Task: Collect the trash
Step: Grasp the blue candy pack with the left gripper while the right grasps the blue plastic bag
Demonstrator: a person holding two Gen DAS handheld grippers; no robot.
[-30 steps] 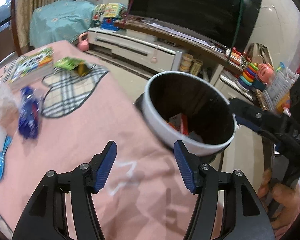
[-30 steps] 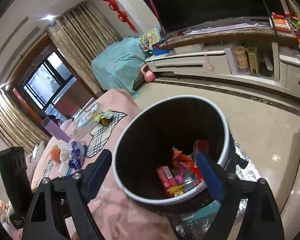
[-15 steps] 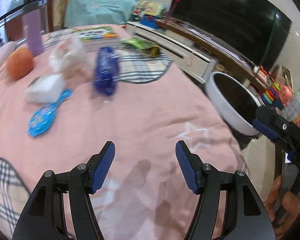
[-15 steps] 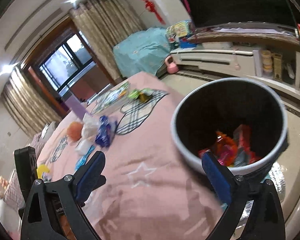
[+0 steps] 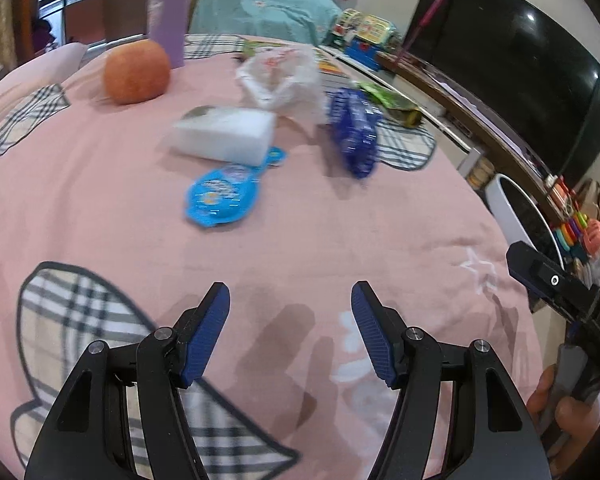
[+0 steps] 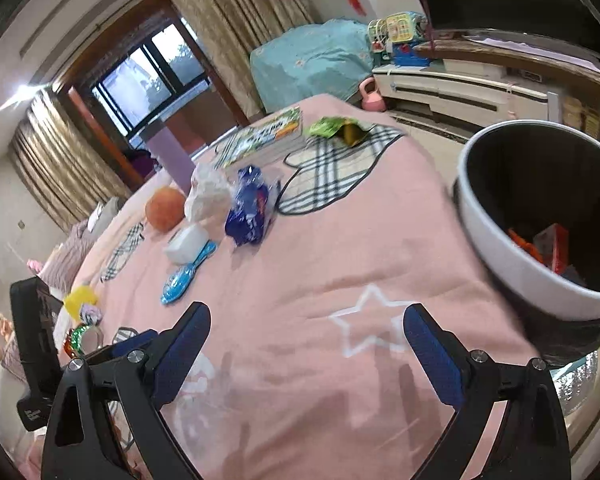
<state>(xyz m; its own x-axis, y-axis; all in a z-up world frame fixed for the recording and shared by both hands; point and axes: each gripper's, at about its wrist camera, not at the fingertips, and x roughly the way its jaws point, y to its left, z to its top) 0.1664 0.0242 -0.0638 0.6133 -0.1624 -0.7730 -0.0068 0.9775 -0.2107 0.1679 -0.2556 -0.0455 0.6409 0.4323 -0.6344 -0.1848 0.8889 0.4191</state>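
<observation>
My left gripper (image 5: 290, 330) and right gripper (image 6: 306, 350) both hang wide apart over the pink blanket (image 5: 340, 232), holding nothing. A blue wrapper (image 5: 354, 138) lies ahead near a white bag (image 5: 280, 76). The trash bin (image 6: 540, 220) stands at the bed's right edge.

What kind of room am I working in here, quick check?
Most likely a home living room. A large dark TV sits above a long low media cabinet, there are curtains by the window, and children's toys. You are over a pink blanket beside the trash bin.
</observation>
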